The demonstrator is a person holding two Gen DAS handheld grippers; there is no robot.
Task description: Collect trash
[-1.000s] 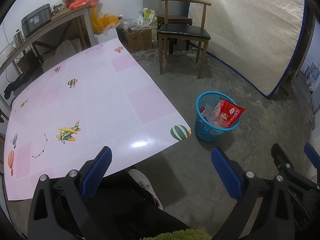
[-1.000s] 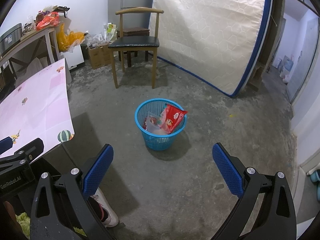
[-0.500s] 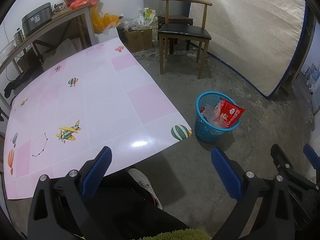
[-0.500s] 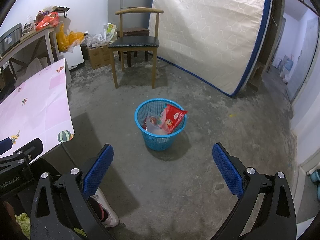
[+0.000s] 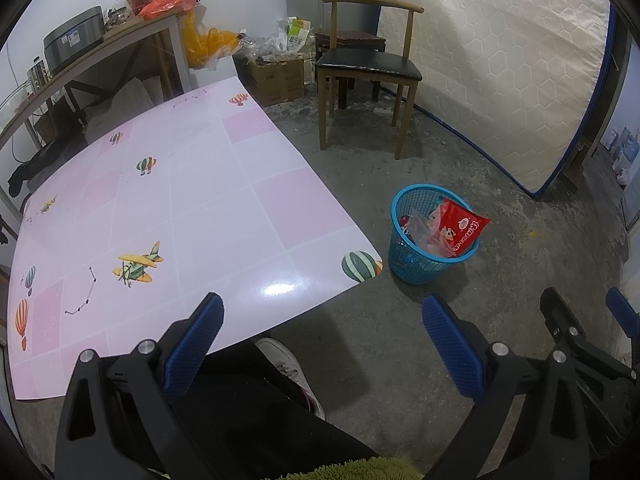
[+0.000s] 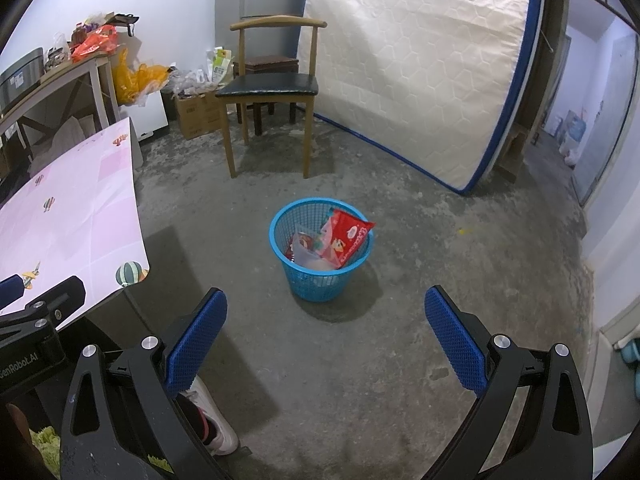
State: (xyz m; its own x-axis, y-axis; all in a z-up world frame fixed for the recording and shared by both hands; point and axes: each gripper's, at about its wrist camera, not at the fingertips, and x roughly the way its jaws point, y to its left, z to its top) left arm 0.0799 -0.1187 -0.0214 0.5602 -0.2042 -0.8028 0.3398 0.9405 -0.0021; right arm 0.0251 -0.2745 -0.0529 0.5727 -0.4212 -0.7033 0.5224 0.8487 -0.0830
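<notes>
Nothing moved; red packet [image 6: 349, 236] tilted rightward.

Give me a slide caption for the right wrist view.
Open right gripper faces blue basket holding red snack bag.

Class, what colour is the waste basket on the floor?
Blue basket, an openwork mesh; the right wrist view shows it best.

Wooden chair [image 6: 272, 92] stands before a leaning mattress [image 6: 420, 72].
</notes>
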